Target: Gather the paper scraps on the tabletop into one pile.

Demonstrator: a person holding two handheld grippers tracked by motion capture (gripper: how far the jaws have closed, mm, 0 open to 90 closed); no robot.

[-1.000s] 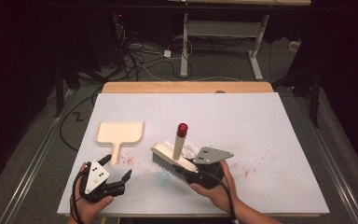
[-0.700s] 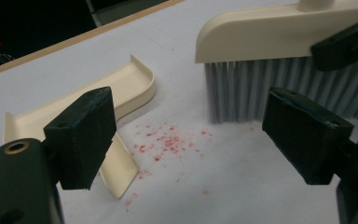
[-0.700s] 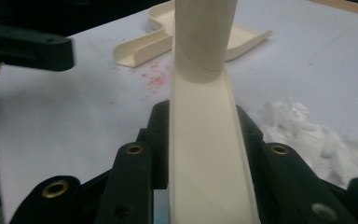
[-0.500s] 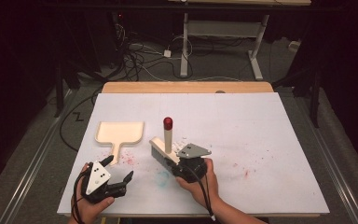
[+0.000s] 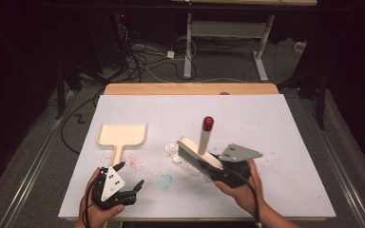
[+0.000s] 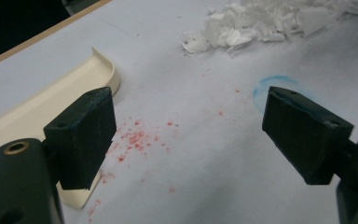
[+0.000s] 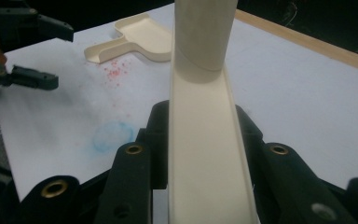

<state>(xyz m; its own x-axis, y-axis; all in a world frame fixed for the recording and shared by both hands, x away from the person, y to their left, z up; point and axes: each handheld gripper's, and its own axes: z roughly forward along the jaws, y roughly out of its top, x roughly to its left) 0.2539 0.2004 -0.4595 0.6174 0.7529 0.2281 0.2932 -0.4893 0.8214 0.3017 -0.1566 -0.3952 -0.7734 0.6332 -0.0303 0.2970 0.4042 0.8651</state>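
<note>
Right gripper (image 5: 217, 172) near the table's (image 5: 285, 123) front edge, right of centre, jaws pinching the cream hand brush (image 5: 198, 153) by its head, red-tipped handle raised. Bristles against a small heap of white flakes (image 5: 173, 152). Left gripper (image 5: 130, 180) at the front-left, jaws spread, holding nothing. Cream dustpan (image 5: 122, 134) flat toward the left edge, red specks (image 5: 132, 162) beside its handle.

Desk (image 5: 285, 118): a white sheet covered the top, with a strip of bare wood along the far edge.
Floor (image 5: 38, 156): grey carpet surrounded the desk on both sides.
Cables (image 5: 142, 59): a dark tangle lay on the floor beyond the desk.
Second table (image 5: 228, 33): white metal legs and feet stood farther back.
Light: the desk was lit; the room behind it was nearly black.
</note>
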